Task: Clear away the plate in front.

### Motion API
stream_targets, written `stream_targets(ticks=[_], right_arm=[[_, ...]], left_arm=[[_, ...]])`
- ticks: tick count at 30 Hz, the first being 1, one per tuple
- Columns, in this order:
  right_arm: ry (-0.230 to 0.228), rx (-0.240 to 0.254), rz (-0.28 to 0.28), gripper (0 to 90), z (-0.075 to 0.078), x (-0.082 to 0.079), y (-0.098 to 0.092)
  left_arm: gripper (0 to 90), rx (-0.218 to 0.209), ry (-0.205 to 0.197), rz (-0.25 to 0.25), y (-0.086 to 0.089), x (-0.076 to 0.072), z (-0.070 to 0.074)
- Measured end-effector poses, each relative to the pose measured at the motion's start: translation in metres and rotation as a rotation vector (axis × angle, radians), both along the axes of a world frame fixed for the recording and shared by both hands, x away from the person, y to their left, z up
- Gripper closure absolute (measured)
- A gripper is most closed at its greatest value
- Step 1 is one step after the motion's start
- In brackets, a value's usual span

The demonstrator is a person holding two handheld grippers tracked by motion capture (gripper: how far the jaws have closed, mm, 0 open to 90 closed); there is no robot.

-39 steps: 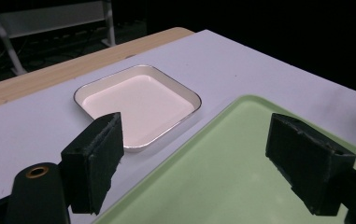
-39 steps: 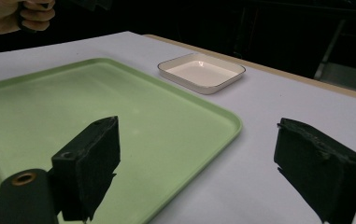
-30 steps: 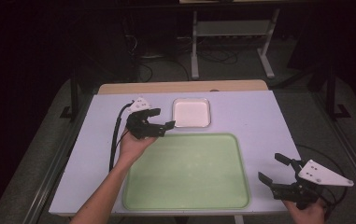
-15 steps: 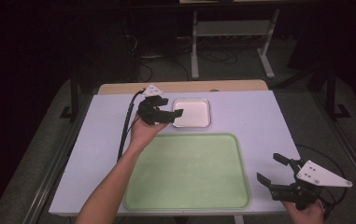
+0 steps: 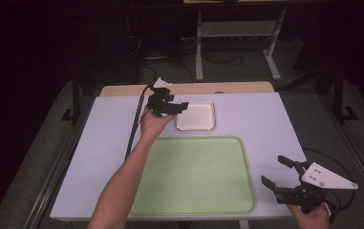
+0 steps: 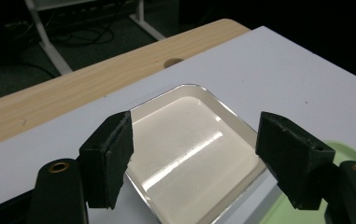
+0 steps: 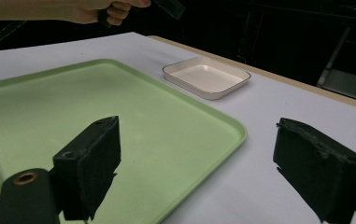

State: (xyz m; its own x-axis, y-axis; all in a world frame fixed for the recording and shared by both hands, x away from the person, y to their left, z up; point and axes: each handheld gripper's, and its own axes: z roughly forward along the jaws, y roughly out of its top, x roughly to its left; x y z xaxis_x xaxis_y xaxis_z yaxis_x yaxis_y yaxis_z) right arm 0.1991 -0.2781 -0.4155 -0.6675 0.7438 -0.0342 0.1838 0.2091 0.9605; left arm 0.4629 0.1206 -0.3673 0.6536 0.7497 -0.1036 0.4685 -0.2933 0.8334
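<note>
1. We see the left gripper (image 5: 176, 108) held over the near-left corner of the small white square dish (image 5: 196, 116); its jaws are spread, have just been closing a little, and nothing sits between them.
2. In the left gripper view, the dish (image 6: 189, 144) lies just beyond and below the two black pads (image 6: 112, 158), its rim showing in the gap between them; whether a pad touches the rim we cannot quite tell.
3. The pale green tray (image 5: 196, 174) lies on the near side of the left gripper, just beside the dish.
4. The right gripper (image 5: 284, 174) hangs at the tray's right edge, well apart from the dish, jaws spread wide and empty.
5. From the right gripper view, the tray (image 7: 119, 116) stretches ahead and to the left of its pads, and the dish (image 7: 207, 77) sits farther beyond on the white table (image 7: 278, 107).
</note>
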Motion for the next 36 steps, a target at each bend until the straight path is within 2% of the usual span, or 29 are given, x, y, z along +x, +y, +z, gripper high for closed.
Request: stream_targets(ticks=[2,3,4,7,10,11,12,16,19,23,27,28,30,36], right_arm=[[0.001,-0.003,-0.002,14.2,0.0,0.001,0.0],[0.001,-0.003,-0.002,14.2,0.0,0.001,0.0],[-0.001,-0.009,-0.002,14.4,0.001,0.001,0.001],[0.002,-0.016,0.003,14.5,0.001,0.002,0.003],[-0.001,-0.029,0.004,14.5,0.001,0.002,0.005],[-0.001,-0.029,0.004,14.5,0.001,0.002,0.005],[-0.002,-0.031,0.004,14.4,0.001,0.002,0.005],[-0.005,-0.027,0.002,14.5,0.001,0.001,0.004],[-0.006,-0.025,0.0,14.5,0.001,0.001,0.003],[-0.011,-0.015,0.0,14.4,0.002,0.002,0.005],[-0.015,-0.018,0.004,14.4,0.003,0.002,0.008],[-0.015,-0.018,0.004,14.4,0.003,0.002,0.008],[-0.012,-0.013,0.008,14.4,0.003,0.002,0.008],[-0.005,0.015,0.012,14.4,0.002,0.003,0.007]], left_arm=[[28.5,-0.004,0.036,0.017,-0.002,0.008,-0.004],[28.5,-0.004,0.036,0.017,-0.002,0.008,-0.004],[28.5,-0.017,0.081,0.033,-0.002,0.015,-0.009],[30.4,-0.006,0.084,0.05,-0.003,0.02,-0.013],[31.5,0.004,0.129,0.083,0.0,0.027,-0.022],[31.7,0.004,0.129,0.083,0.0,0.027,-0.022],[33.2,0.016,0.161,0.101,0.001,0.03,-0.028],[37.2,0.011,0.217,0.136,0.001,0.034,-0.037],[37.5,0.006,0.234,0.154,0.0,0.035,-0.04],[42.1,0.0,0.259,0.181,-0.003,0.037,-0.045],[45.5,-0.004,0.318,0.197,-0.001,0.042,-0.053],[46.4,-0.004,0.318,0.197,-0.001,0.042,-0.053],[50.1,-0.002,0.356,0.215,0.003,0.045,-0.059],[59.6,-0.029,0.406,0.233,0.006,0.049,-0.062]])
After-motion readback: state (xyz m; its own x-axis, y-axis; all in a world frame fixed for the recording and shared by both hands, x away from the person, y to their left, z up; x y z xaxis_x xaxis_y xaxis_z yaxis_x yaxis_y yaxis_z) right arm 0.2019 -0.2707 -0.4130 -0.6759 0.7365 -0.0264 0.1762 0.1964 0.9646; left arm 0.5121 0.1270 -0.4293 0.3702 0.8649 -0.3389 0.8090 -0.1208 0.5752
